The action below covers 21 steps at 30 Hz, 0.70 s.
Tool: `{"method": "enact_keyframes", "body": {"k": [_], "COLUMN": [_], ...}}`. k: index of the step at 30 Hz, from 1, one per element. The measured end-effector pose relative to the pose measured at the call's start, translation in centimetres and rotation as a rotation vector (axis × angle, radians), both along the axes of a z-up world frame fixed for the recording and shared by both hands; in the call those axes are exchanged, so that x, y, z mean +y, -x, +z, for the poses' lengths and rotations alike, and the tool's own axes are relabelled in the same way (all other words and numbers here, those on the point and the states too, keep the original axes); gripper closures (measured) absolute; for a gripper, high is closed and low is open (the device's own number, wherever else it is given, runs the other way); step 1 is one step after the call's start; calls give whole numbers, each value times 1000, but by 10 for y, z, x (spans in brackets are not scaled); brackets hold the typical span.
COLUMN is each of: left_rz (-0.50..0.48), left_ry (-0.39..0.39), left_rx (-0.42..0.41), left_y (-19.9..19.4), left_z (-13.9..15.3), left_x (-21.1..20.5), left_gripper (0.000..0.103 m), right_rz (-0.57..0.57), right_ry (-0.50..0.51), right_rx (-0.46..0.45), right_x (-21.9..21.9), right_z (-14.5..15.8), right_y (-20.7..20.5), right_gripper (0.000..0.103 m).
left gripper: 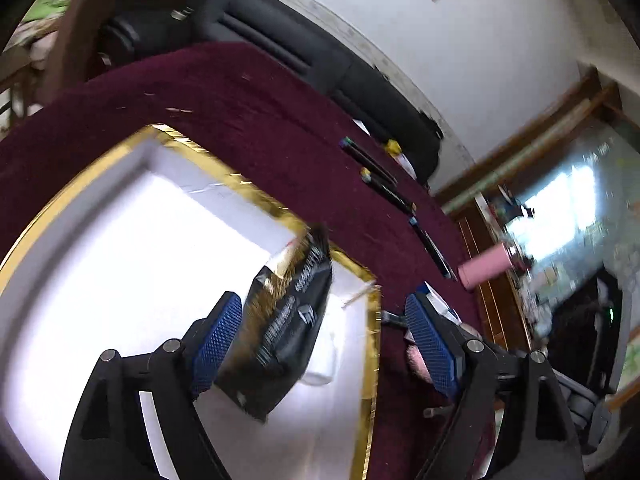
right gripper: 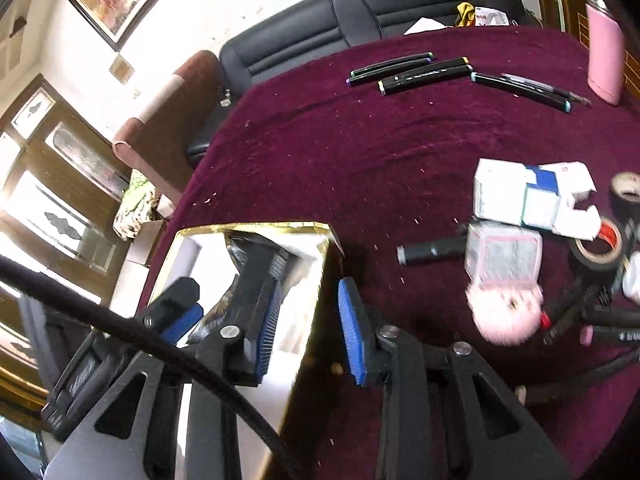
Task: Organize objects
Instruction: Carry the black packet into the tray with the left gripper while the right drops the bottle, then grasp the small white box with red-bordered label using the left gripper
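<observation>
A black and gold packet (left gripper: 288, 320) lies tilted inside a white box with a gold rim (left gripper: 256, 196) on the maroon cloth. My left gripper (left gripper: 324, 342) is open wide around the packet. Its left pad sits close against the packet's edge and its right pad stands well clear, over the cloth. In the right wrist view the same packet (right gripper: 256, 264) rests in the box (right gripper: 256, 227). My right gripper (right gripper: 308, 332) hovers open over the box's right rim with nothing between its pads. One of the left gripper's pads (right gripper: 182, 318) shows beside it.
Several black markers (right gripper: 424, 74) lie at the far side of the table, near a pink bottle (right gripper: 606, 52). To the right are white and blue cartons (right gripper: 528, 196), tape rolls (right gripper: 596, 252), a pink fluffy item (right gripper: 504, 312) and a black cylinder (right gripper: 432, 252). A black sofa (right gripper: 360, 12) stands behind.
</observation>
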<state>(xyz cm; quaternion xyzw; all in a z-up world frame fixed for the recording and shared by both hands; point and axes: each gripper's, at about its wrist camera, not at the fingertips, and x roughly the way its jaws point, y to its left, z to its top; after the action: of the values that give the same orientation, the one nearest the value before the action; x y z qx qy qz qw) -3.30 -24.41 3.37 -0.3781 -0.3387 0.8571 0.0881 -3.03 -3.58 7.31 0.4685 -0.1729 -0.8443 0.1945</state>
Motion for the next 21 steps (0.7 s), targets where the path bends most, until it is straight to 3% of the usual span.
{"method": "enact_keyframes", "body": {"k": [5,13,17,21], "left_rz": [74,83,97,82], "left_ry": [-61,-60,26,204], "left_rx": [-51,-11,66,161], "left_y": [-28,-53,-69,-96], "left_z": [-28,-22,11,55], "left_x": [-10,-2,9,44], "left_gripper": [24,24,24,23], "right_rz": [-5,2,-21,-73], "right_ry": [81,109,103,84], "right_rx": [-31,20,80,142], "right_x": [19,40,60,85], "right_z": [-9,-1,5,10], "right_y": [-22,-54,-73,-89], "right_gripper": [71,71,70,61]}}
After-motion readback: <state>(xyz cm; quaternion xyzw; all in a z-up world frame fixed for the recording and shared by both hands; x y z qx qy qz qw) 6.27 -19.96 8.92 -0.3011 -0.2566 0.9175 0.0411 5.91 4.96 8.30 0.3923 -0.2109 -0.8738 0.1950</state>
